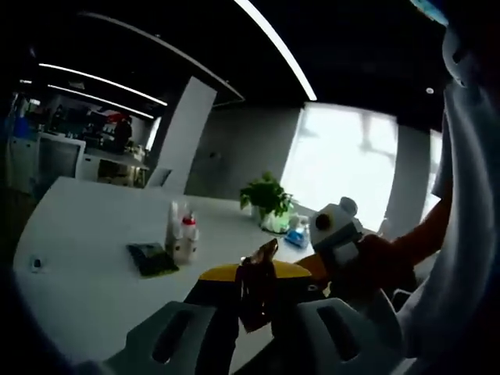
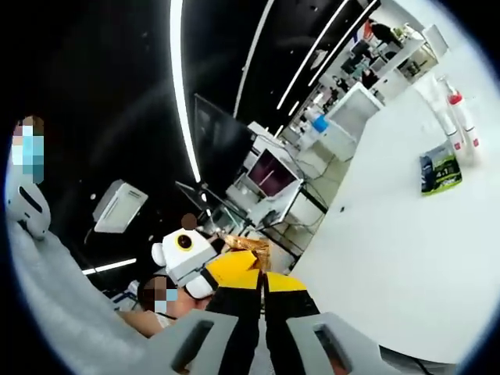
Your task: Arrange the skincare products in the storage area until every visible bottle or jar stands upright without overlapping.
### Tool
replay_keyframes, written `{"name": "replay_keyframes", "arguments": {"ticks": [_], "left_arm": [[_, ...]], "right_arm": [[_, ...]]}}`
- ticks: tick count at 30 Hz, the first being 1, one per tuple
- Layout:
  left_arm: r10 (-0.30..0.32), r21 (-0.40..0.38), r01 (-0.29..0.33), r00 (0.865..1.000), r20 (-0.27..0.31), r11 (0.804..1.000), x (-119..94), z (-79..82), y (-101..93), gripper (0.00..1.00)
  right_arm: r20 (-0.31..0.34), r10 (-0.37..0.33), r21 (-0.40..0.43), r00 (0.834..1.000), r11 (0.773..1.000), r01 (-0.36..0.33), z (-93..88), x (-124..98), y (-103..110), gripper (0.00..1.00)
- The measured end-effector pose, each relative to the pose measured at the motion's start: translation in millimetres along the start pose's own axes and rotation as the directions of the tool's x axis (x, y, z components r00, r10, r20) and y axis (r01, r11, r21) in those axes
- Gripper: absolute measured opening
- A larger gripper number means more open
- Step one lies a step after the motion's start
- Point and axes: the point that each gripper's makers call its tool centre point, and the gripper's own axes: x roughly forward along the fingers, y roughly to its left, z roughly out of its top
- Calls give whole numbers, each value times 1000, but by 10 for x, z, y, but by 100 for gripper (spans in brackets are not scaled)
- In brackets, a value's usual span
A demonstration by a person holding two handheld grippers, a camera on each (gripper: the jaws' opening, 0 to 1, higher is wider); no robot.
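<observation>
Left gripper (image 1: 256, 308) clamped on brown crinkled packet (image 1: 258, 285); right gripper (image 2: 262, 301) jaws pressed together, nothing between. White bottles (image 1: 182, 233) upright on white table (image 1: 86, 266), dark green sachet (image 1: 153, 258) flat just beside.

Ahead of me a white bench (image 1: 94, 258) carries a potted plant (image 1: 268, 199) near its far edge, before a bright window (image 1: 344, 160). A dark packet (image 1: 152, 259) lies flat on the bench. Light strips (image 1: 273, 43) cross the dark ceiling; desks with monitors (image 2: 269, 173) stand beyond.
</observation>
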Motion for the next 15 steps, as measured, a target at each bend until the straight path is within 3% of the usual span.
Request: {"name": "replay_keyframes", "arguments": {"ticks": [6,11,15], "left_arm": [[10,-28,-9,1000,18,1000,-5,32,25,23],[59,-50,-59,998,13,997,-48,26,152,25],[49,-90,-46,999,24,995,-58,46,149,23]], "right_arm": [[28,6,21,1000,1000,-7,25,-5,21,0],[125,-3,91,992,996,-9,181,-118,-34,0],[176,2,115,984,993,-22,283,-220,-72,0]]}}
